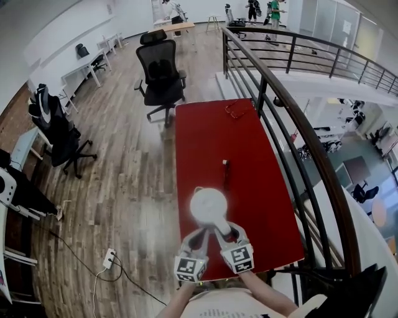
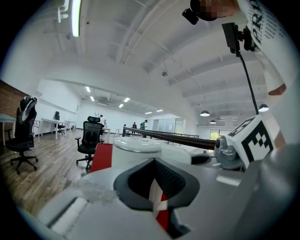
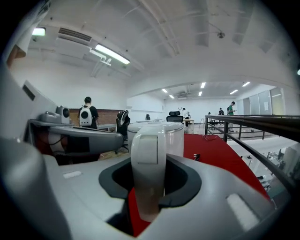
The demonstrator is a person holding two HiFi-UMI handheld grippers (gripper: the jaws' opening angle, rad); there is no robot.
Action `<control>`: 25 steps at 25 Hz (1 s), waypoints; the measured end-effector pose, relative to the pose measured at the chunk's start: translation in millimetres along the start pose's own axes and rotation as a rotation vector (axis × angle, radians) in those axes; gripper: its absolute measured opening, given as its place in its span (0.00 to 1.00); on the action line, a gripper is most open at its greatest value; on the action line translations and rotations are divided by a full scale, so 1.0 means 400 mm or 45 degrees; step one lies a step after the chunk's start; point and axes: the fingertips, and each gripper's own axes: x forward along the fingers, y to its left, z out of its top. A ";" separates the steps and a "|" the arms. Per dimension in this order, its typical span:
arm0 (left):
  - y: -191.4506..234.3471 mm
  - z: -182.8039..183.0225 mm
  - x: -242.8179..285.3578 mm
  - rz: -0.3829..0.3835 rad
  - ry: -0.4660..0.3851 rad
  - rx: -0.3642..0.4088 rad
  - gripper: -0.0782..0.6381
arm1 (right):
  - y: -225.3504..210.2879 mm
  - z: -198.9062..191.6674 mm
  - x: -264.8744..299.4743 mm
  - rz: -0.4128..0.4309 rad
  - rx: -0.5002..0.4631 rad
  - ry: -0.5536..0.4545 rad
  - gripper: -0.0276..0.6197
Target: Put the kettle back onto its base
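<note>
Right claw: the right claw [image 3: 149, 185] is clenched on the kettle's handle [image 3: 148, 152]. The white handle stands upright between its two jaws.

Left claw: the left claw [image 2: 157, 187] is closed and empty, with only a thin slit between its jaws. It sits just left of the handle and points at the kettle's near side. I cannot tell whether it touches the kettle.

Claw count: two, side by side on the kettle's near side. Each carries one marker cube, the left [image 1: 190, 268] and the right [image 1: 239, 257].

Kettle: there is one white kettle [image 1: 208, 206] with a round lid. It stands upright, its handle turned toward the person.

Base: no view lets me tell whether a base lies under the kettle.

Worktop: one long red worktop [image 1: 205, 136] runs from under the kettle away from the person.

Small things: one small dark thing [image 1: 226, 164] lies on the worktop just beyond the kettle. It is too small to name.

Railing: one dark railing [image 1: 292, 112] runs along the worktop's edge to the right of the kettle.

Chairs: there are two black office chairs. One [image 1: 160, 68] stands beyond the worktop's far end, and one [image 1: 56, 130] stands well to the left of the kettle.

Floor: wooden boards, with one white power strip [image 1: 110, 258] to the left of the kettle.

People: two figures [image 1: 262, 10] stand far beyond the kettle.
</note>
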 end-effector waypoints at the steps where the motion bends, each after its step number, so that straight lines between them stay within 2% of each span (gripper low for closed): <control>1: 0.004 -0.004 -0.004 -0.003 -0.001 0.004 0.12 | 0.000 -0.010 -0.003 0.000 0.002 0.003 0.24; 8: 0.007 -0.008 -0.014 -0.040 0.002 -0.005 0.12 | -0.001 -0.017 -0.001 0.030 -0.029 -0.018 0.24; 16: -0.016 0.000 -0.010 -0.081 -0.006 -0.008 0.12 | -0.004 -0.022 -0.005 0.072 0.013 -0.067 0.25; 22: -0.024 -0.003 -0.009 -0.086 -0.007 -0.011 0.12 | 0.004 -0.037 -0.014 0.153 -0.027 0.019 0.26; 25: -0.028 0.009 -0.016 -0.087 -0.020 -0.002 0.12 | 0.007 -0.027 -0.036 0.173 -0.040 0.034 0.29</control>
